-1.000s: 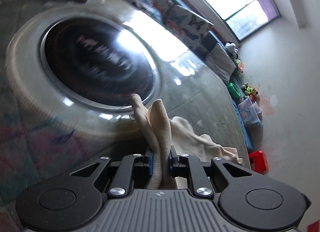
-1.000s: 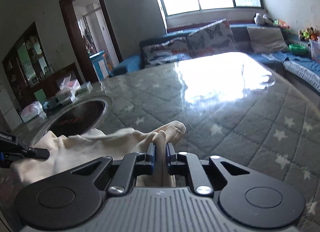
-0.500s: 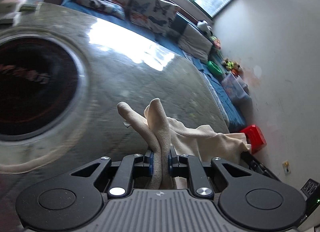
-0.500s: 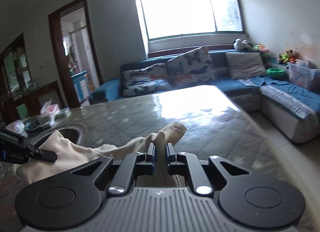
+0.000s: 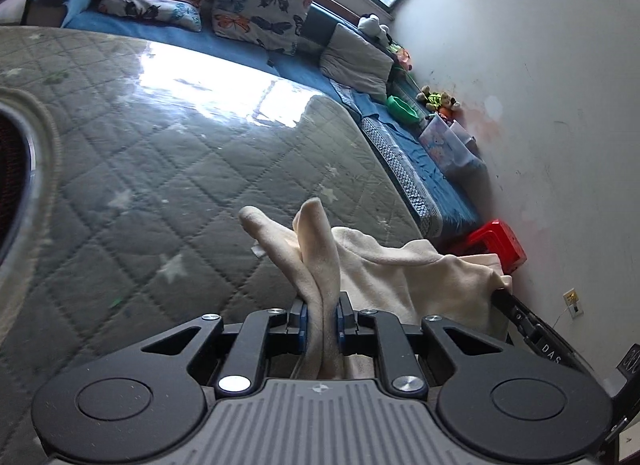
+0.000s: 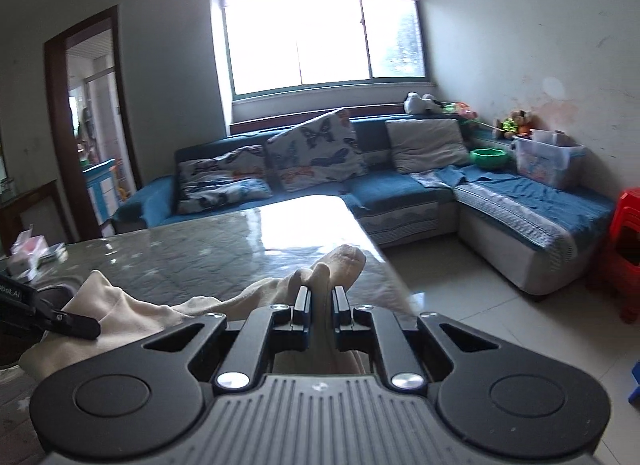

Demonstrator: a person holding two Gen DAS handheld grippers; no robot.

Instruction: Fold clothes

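Observation:
A cream fleece garment (image 5: 400,277) hangs stretched between both grippers above the quilted grey table cover (image 5: 168,169). My left gripper (image 5: 320,315) is shut on one bunched edge, which sticks up past the fingers. In the right wrist view my right gripper (image 6: 320,305) is shut on another edge of the same cream garment (image 6: 152,309), whose tip pokes out above the jaws. The left gripper's finger (image 6: 60,319) shows at the left, clamped on the cloth. The right gripper's finger (image 5: 528,325) shows at the right of the left wrist view.
The glossy table (image 6: 192,249) with a star-patterned cover lies below. A round dark basin (image 5: 16,169) sits at its left. A blue corner sofa (image 6: 400,189) with butterfly cushions stands behind. A red stool (image 6: 624,249) stands by the right wall. Boxes (image 6: 28,253) lie at the table's far left.
Both grippers have lifted the garment and tilted up, away from the table. The basin has slid out to the left edge of the left view, and the room shows more.

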